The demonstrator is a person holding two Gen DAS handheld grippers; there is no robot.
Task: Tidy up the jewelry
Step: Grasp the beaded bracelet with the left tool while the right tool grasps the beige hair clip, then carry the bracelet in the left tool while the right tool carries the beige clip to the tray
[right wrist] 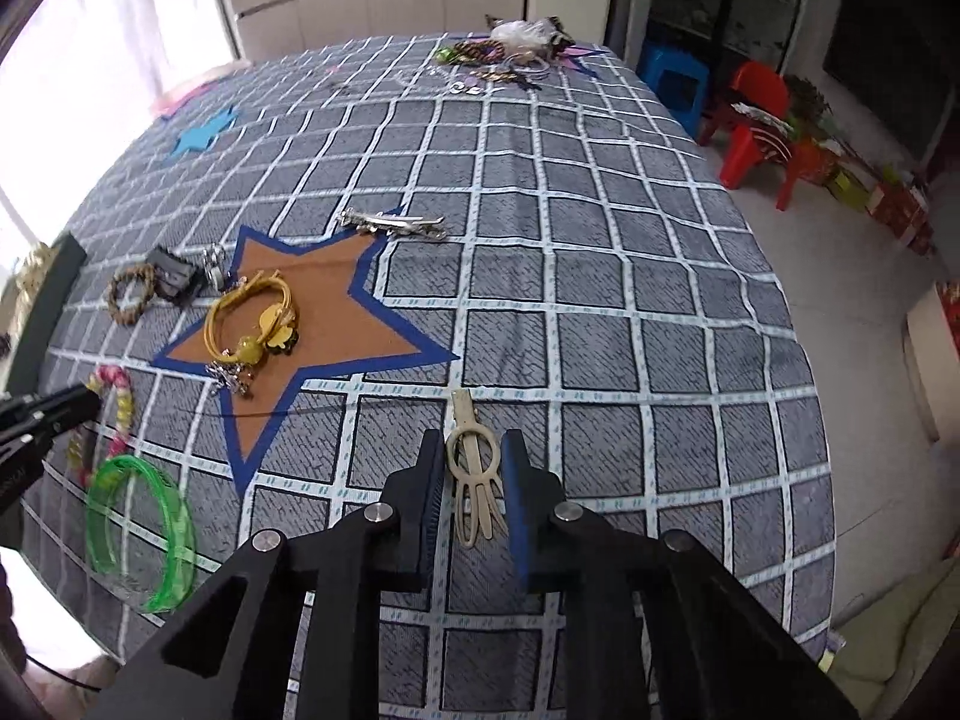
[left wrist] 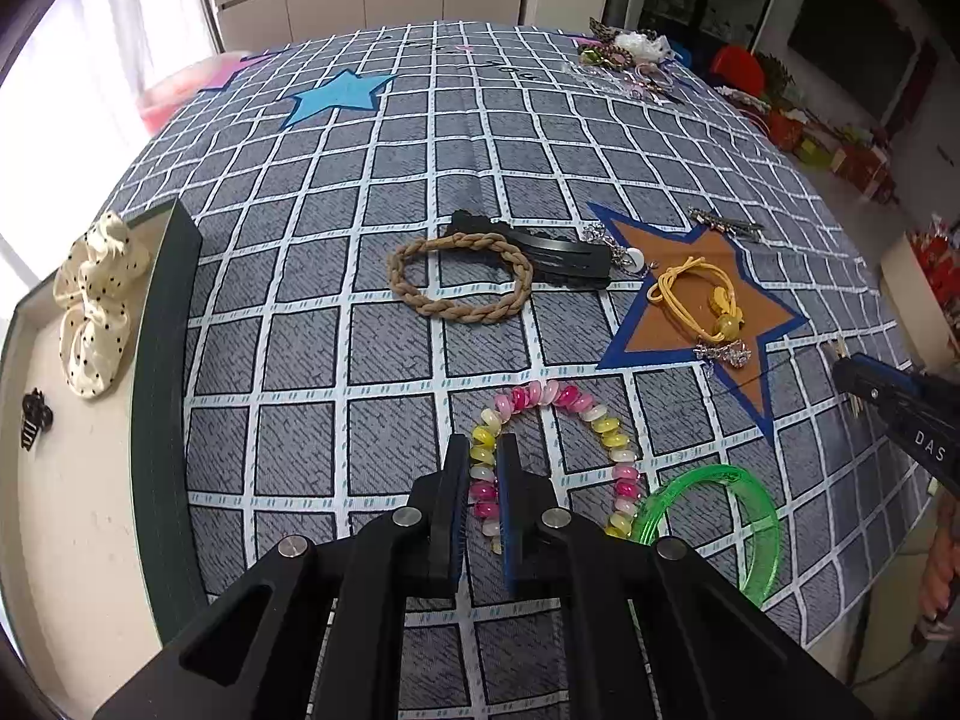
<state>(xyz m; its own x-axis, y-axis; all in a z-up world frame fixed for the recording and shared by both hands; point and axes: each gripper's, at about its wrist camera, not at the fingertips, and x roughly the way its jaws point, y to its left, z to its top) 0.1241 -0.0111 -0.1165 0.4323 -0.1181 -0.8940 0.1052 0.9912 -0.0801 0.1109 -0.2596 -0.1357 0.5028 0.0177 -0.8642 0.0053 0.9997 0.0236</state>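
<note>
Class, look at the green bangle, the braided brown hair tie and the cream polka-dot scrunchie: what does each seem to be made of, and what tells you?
Green bangle: probably clear, glossy plastic; the checked cloth shows through it.
Braided brown hair tie: seemingly matte woven cord or elastic; plaited strands are visible.
Cream polka-dot scrunchie: soft, slightly shiny fabric, perhaps satin; it gathers in folds.
</note>
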